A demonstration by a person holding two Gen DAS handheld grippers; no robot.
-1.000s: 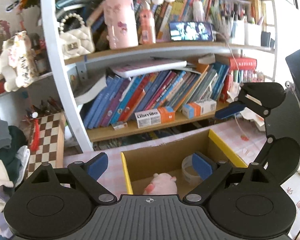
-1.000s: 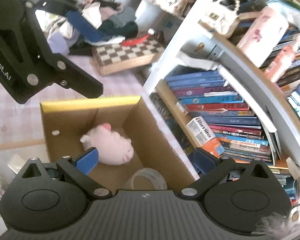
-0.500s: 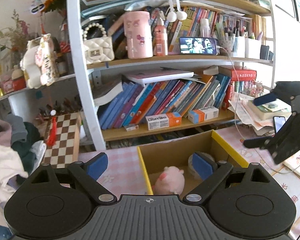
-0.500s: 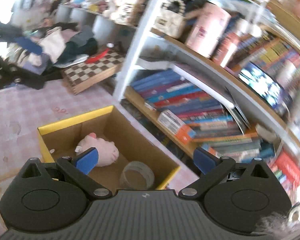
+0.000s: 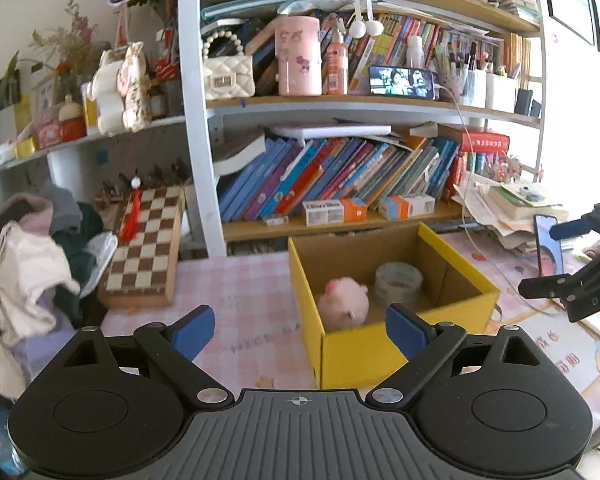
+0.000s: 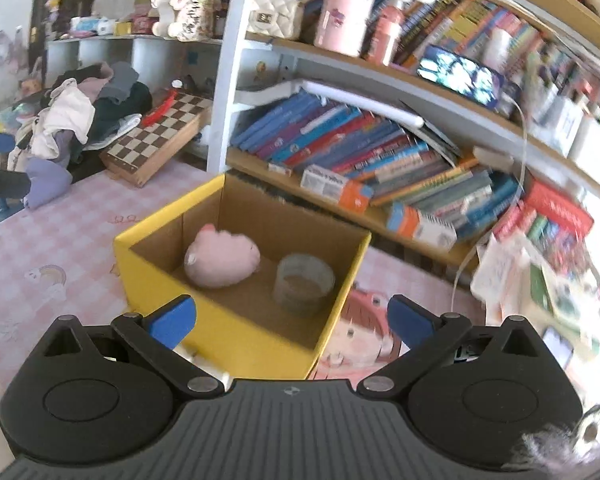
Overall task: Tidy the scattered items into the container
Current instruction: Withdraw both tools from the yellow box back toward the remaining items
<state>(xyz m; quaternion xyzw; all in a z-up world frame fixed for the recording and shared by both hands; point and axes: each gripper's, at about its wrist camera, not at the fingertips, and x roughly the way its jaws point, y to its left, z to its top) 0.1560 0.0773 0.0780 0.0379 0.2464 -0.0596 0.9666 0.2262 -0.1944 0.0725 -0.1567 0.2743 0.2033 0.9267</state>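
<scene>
A yellow-edged cardboard box (image 5: 360, 348) stands on the pink checked tablecloth; it also shows in the right wrist view (image 6: 152, 272). Inside lie a pink plush toy (image 5: 344, 304), also in the right wrist view (image 6: 220, 260), and a roll of clear tape (image 5: 398, 282), also in the right wrist view (image 6: 304, 282). My left gripper (image 5: 300, 330) is open and empty, held back from the box's near left corner. My right gripper (image 6: 292, 320) is open and empty, above the box's near edge. The right gripper also shows at the right edge of the left wrist view (image 5: 580, 264).
A bookshelf (image 5: 340, 184) full of books stands behind the box. A folded chessboard (image 5: 148, 248) and a pile of clothes (image 5: 32, 264) lie at the left. Papers and a phone (image 5: 548, 248) lie at the right. The pink tablecloth (image 6: 40, 248) surrounds the box.
Both grippers have pulled back and up from the box, so the whole box now shows. The right gripper has moved away to the right. The toy and tape stay inside.
</scene>
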